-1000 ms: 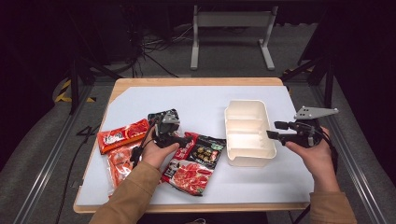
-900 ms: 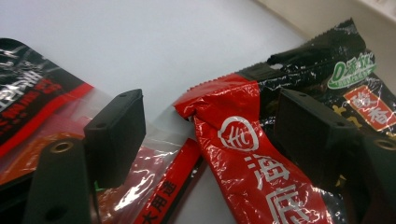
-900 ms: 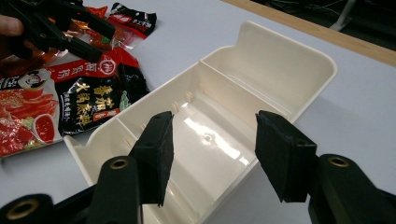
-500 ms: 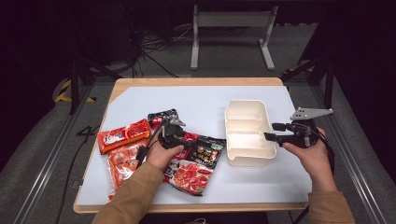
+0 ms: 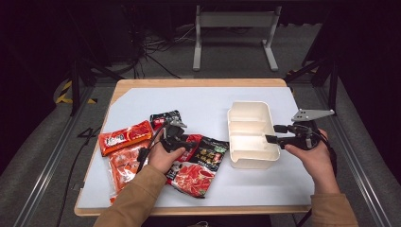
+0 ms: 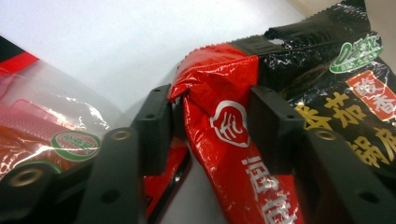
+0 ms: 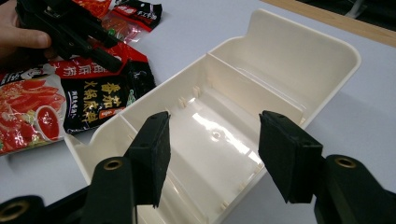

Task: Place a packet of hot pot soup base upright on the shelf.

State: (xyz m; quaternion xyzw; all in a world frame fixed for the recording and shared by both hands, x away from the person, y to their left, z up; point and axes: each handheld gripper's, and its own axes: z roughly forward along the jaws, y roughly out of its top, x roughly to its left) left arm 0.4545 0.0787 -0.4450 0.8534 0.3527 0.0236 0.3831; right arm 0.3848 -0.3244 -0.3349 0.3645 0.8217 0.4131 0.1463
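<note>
1. Red sauce packet (image 6: 224, 140) now sits between the left gripper's (image 6: 210, 126) jaws, which have just been closing and pinch its crumpled top edge; a second ago they stood wider above the packets.
2. Glossy, creased, it lies left of the cream tray (image 5: 250, 135).
3. Three-compartment tray, empty; right gripper (image 7: 212, 154) gapes over it.

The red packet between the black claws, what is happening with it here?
A person's left claw has just been closing around the red sauce packet, which lies on other packets on the table; whether the pads press it yet is unclear. The right claw hangs open over the empty white divided tray.
</note>
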